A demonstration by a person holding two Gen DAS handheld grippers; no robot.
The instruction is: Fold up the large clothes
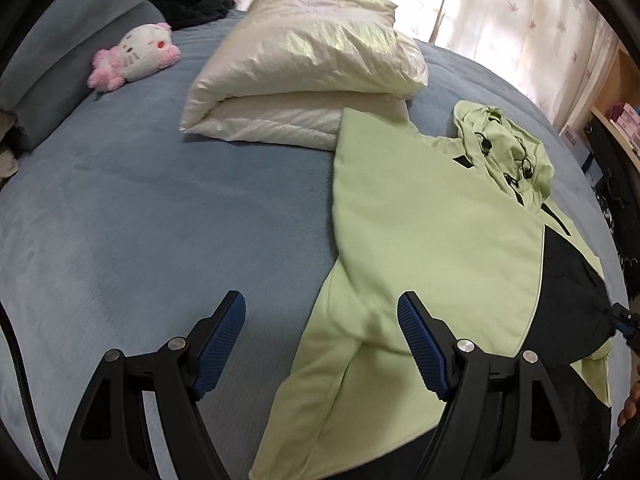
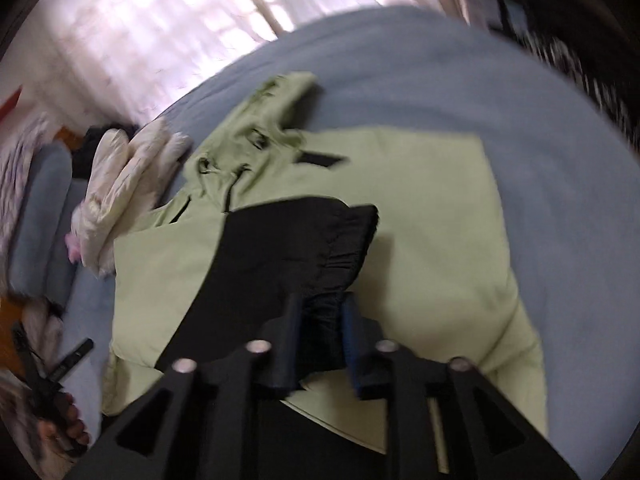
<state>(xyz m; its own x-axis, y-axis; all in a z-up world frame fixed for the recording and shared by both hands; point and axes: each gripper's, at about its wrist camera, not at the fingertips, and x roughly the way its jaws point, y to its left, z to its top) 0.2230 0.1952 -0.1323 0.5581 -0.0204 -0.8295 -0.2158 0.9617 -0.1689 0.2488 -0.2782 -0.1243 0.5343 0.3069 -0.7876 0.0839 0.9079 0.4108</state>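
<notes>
One black sleeve (image 2: 296,248) pinched in right gripper (image 2: 318,344), lying across green hoodie (image 1: 420,220); left gripper (image 1: 320,344) spread, empty, over hoodie's left edge.

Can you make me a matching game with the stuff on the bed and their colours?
Things:
1. plush toy
2. hooded jacket
3. folded puffy coat
4. bed cover

Colours:
A. blue-grey
B. cream white
C. pink and white
D. light green with black parts

Pairs: 1-C, 2-D, 3-B, 4-A
</notes>
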